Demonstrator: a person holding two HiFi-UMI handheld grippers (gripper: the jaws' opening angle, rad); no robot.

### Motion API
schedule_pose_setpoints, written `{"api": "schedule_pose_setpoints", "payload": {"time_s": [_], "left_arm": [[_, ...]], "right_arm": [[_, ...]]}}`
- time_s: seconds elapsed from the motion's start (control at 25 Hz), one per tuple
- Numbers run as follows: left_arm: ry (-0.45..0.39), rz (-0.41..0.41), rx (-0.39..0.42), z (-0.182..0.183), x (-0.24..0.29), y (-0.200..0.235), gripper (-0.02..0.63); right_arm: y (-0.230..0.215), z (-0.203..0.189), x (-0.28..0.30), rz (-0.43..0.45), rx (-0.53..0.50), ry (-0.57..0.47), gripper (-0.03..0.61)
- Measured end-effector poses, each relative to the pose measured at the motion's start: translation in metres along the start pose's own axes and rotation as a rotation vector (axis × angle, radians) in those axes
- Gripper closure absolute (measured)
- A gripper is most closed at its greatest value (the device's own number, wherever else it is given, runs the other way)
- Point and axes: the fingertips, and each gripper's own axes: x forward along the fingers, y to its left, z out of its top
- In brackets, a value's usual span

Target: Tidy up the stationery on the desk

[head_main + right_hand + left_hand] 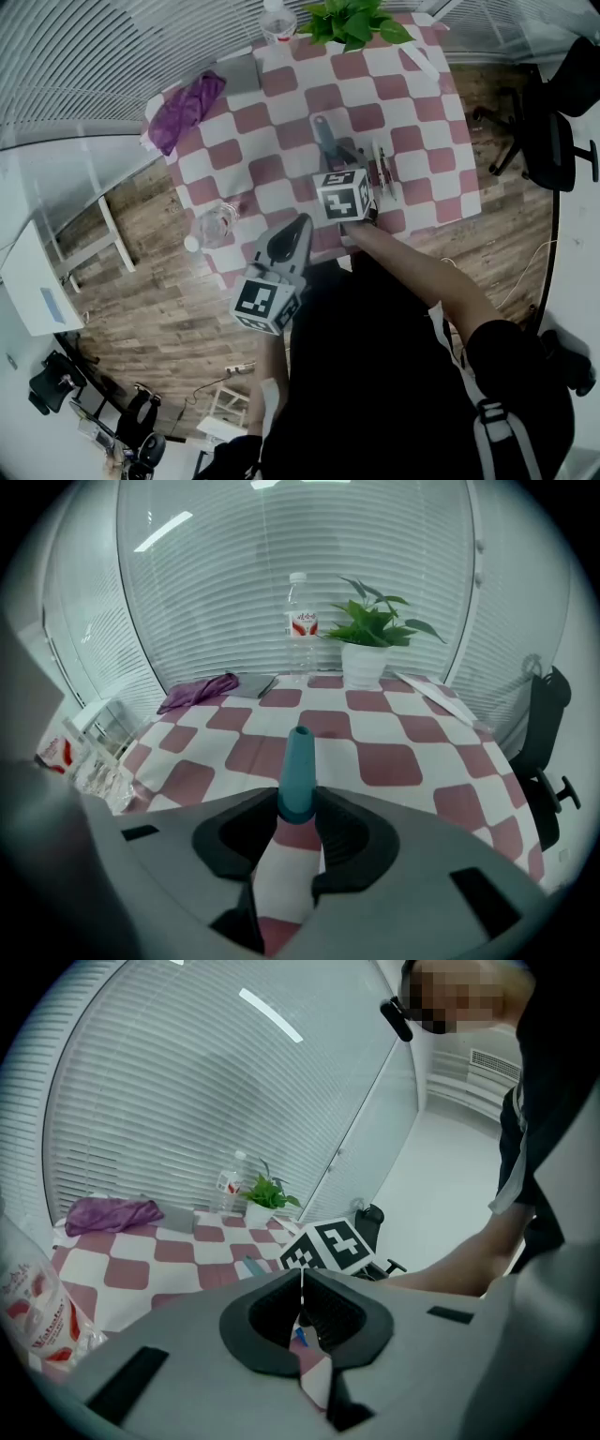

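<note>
A teal tapered marker (299,761) stands out forward from between the pads of my right gripper (298,803), which is shut on it above the checked tablecloth (394,761). In the head view the marker (326,136) reaches towards the middle of the table, ahead of the right gripper (339,167). Just to the right of it lie a few pens (382,171). My left gripper (300,223) hangs over the table's near edge, and its jaws (302,1277) are shut with nothing between them.
A purple cloth (187,108) and a grey case (242,75) lie at the far left. A water bottle (278,21) and a potted plant (356,21) stand at the back. A crumpled plastic bottle (214,225) sits at the near-left edge. An office chair (553,131) is to the right.
</note>
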Motion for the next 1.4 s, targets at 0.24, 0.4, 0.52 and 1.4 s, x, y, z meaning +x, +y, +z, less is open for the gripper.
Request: {"api": "schedule_pose_setpoints", "payload": {"time_s": [0.24,0.4,0.52,1.4], "left_arm": [[-0.001,0.019,0.0,-0.001,0.004,-0.01,0.58],[-0.003,0.026,0.006,-0.004,0.009,-0.02,0.58],[-0.004,0.031,0.006,-0.006,0.013,-0.028,0.58],[-0.075,0.192,0.038,-0.017,-0.011,-0.073,0.58]], "right_arm": [[0.005,-0.038,-0.025,0.041,0.032,0.04,0.437],[0.006,-0.06,-0.031,0.064,0.052,0.077,0.437],[0.007,-0.073,-0.031,0.09,0.098,0.113,0.437],[0.013,-0.091,-0.039,0.227,0.215,0.131,0.419]]}}
